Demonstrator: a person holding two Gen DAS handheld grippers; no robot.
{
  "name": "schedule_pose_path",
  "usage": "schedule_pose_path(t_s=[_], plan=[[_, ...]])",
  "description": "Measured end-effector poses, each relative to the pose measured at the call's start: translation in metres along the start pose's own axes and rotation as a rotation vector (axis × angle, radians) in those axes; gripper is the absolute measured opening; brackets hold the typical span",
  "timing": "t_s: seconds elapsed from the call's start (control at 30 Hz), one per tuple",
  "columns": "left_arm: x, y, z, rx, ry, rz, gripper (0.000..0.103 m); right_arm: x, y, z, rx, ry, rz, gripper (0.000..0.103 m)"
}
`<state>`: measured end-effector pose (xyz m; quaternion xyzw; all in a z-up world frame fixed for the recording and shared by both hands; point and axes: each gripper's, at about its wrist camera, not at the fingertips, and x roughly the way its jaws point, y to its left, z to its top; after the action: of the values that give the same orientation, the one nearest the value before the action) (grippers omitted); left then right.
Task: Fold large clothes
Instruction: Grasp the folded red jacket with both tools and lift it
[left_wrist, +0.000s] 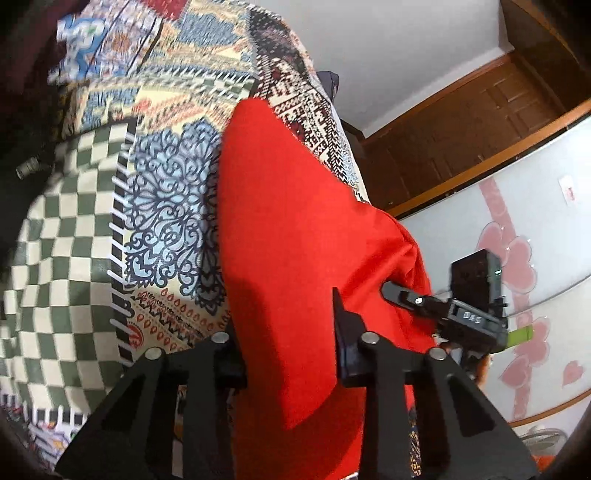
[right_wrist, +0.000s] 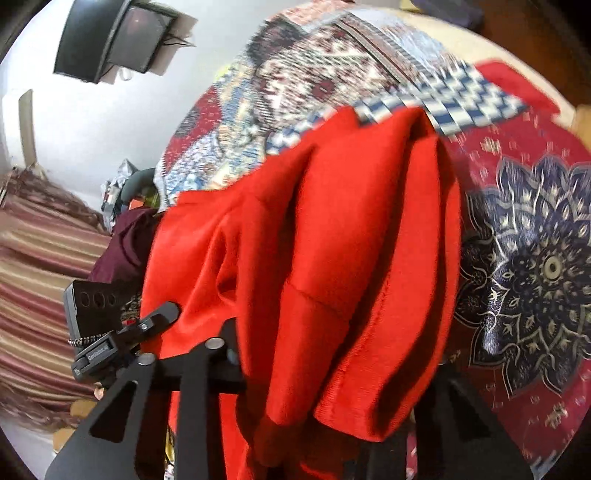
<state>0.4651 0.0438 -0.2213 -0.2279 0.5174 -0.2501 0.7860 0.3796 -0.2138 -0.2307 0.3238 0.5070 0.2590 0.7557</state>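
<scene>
Red knit garment (left_wrist: 295, 229) stretches lengthwise away across a patchwork-print bedspread (left_wrist: 166, 192), its near end bunched in soft folds, clamped by both left claw (left_wrist: 291, 332) and right claw (right_wrist: 332, 354).

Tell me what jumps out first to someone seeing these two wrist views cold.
The bright red garment dominates both views, running up the middle of each over the busy patchwork bedspread. In the right wrist view it bunches into deep folds, draped over the right gripper. In the left wrist view the left gripper straddles the red cloth, with the other gripper at its right edge. A large dark blue mandala print stands out on the right.
</scene>
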Motion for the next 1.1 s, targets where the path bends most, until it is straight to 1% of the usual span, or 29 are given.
schedule_pose_path(t_s=[0.07, 0.13, 0.2, 0.3, 0.47, 0.57, 0.6, 0.67, 0.73, 0.8, 0.87, 0.93, 1.0, 1.07, 1.1], plan=[[-0.01, -0.011, -0.001, 0.035, -0.009, 0.023, 0.029, -0.008, 0.017, 0.0, -0.048, -0.01, -0.021, 0.027], [-0.027, -0.024, 0.0, 0.066, -0.031, 0.035, 0.028, -0.016, 0.038, 0.0, -0.096, -0.024, -0.037, 0.026], [-0.043, -0.033, 0.003, 0.083, -0.057, 0.031, 0.028, -0.025, 0.059, 0.002, -0.126, -0.04, -0.026, 0.025], [-0.079, -0.046, 0.011, 0.113, -0.121, 0.027, 0.028, -0.04, 0.095, 0.005, -0.197, -0.077, -0.015, 0.025], [-0.154, -0.059, 0.028, 0.146, -0.254, 0.043, 0.027, -0.045, 0.163, 0.015, -0.3, -0.125, 0.011, 0.025], [-0.204, -0.06, 0.045, 0.167, -0.328, 0.081, 0.027, -0.038, 0.212, 0.024, -0.373, -0.154, 0.035, 0.025], [-0.215, -0.06, 0.048, 0.175, -0.345, 0.092, 0.027, -0.036, 0.222, 0.026, -0.391, -0.161, 0.042, 0.025], [-0.25, -0.056, 0.059, 0.191, -0.398, 0.13, 0.027, -0.024, 0.255, 0.035, -0.428, -0.174, 0.069, 0.025], [-0.283, -0.047, 0.071, 0.194, -0.446, 0.167, 0.027, -0.009, 0.283, 0.044, -0.452, -0.173, 0.098, 0.025], [-0.303, -0.034, 0.082, 0.182, -0.476, 0.197, 0.027, 0.008, 0.308, 0.051, -0.479, -0.169, 0.121, 0.025], [-0.329, -0.015, 0.093, 0.157, -0.508, 0.23, 0.027, 0.033, 0.337, 0.058, -0.508, -0.156, 0.142, 0.025], [-0.347, 0.009, 0.102, 0.119, -0.526, 0.258, 0.027, 0.058, 0.355, 0.062, -0.517, -0.131, 0.158, 0.025], [-0.36, 0.04, 0.113, 0.065, -0.524, 0.285, 0.027, 0.091, 0.375, 0.066, -0.522, -0.101, 0.163, 0.025], [-0.363, 0.076, 0.119, 0.017, -0.509, 0.318, 0.027, 0.133, 0.386, 0.069, -0.516, -0.055, 0.162, 0.025], [-0.361, 0.088, 0.122, 0.001, -0.498, 0.329, 0.028, 0.146, 0.389, 0.068, -0.512, -0.035, 0.157, 0.025]])
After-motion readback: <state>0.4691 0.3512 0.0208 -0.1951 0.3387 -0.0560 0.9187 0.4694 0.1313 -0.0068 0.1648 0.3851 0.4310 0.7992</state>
